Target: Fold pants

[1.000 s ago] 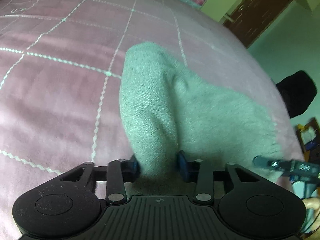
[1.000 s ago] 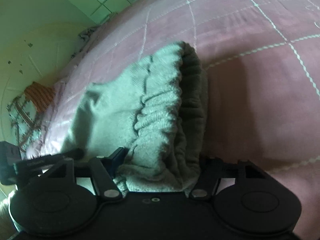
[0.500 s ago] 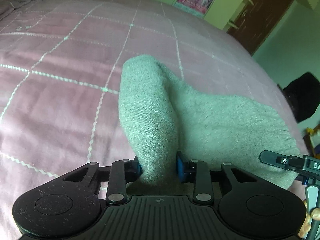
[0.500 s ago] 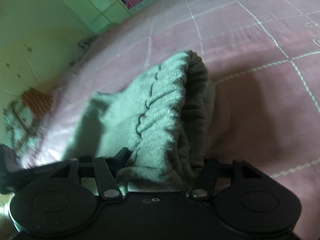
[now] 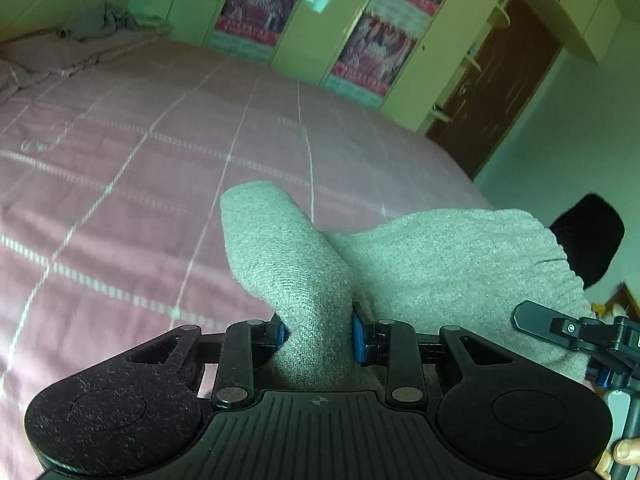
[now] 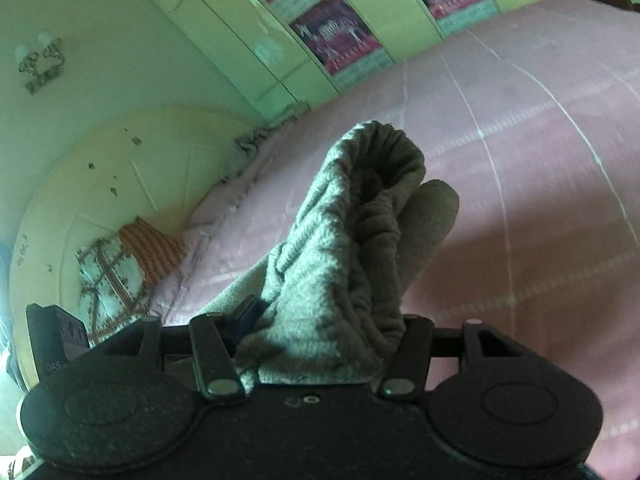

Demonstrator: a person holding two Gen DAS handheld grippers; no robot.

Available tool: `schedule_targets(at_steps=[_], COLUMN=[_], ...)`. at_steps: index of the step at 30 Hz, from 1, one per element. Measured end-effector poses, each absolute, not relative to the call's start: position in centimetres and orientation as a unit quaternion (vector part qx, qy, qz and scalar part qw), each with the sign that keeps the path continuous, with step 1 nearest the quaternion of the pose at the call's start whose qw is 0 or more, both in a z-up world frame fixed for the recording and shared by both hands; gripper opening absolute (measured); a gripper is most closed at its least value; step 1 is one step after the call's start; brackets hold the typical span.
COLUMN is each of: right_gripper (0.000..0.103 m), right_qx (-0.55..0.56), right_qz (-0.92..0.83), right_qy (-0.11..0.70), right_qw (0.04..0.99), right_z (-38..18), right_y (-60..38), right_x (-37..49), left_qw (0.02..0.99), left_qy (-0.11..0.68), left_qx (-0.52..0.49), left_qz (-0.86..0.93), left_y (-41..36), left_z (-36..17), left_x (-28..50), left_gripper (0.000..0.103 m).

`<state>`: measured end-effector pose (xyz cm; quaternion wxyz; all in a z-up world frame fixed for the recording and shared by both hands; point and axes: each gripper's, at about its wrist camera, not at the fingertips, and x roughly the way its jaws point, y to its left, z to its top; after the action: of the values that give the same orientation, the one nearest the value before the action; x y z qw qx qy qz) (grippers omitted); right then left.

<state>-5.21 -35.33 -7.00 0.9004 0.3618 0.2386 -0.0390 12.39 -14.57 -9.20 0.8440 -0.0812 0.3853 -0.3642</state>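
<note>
Grey knitted fabric fills the near foreground of both wrist views: the soft grey knit pants point(image 5: 420, 264) are pinched in both tools. The left gripper point(image 5: 318, 332) has its jaws narrowed on a plain folded edge, blue pads pressing the cloth from either side, while the right gripper point(image 6: 320, 340) clamps a thick bunch of the ribbed elastic waistband point(image 6: 340, 240), its jaws held apart only by that bulk. Compared with a second ago, both cameras have tipped upward and the cloth rides higher, so less of it rests on the pink quilted bedspread with pale grid lines point(image 5: 120, 168) and more hangs between the tools. This suggests the held edge is being lifted clear to carry it over for a fold. Farther off, a crumpled grey blanket point(image 5: 96, 24) lies at the far left of the bed, and beyond it stand pale yellow-green wardrobe doors with pink posters point(image 5: 260, 4).
</note>
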Motion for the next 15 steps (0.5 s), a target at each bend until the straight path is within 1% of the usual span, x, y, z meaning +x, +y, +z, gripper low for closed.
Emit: schedule_targets(at_steps=[4, 8, 15], right_gripper=[0.056, 0.056, 0.056], right_qx=[0.36, 0.362, 0.361], right_qz=[-0.034, -0.028, -0.024], right_qy=[0.216, 0.197, 0.19], right_qw=[0.907, 0.911, 0.913], right_z=[-5.8, -5.2, -6.3], right_y=[-36.7, -38.3, -40.8], right_x=[-3.4, -1.3, 2.7], left_qw=[0.853, 0.862, 0.873], left_qy=[0.37, 0.359, 0.353], left_qx=[-0.087, -0.079, -0.046], left_qz=[-0.358, -0.35, -0.334], left_y=[-15.8, -17.8, -20.9], left_z=[-7.7, -7.4, -8.3], left_x=[14.6, 17.2, 20.9], left_gripper=[0.03, 0.03, 0.03])
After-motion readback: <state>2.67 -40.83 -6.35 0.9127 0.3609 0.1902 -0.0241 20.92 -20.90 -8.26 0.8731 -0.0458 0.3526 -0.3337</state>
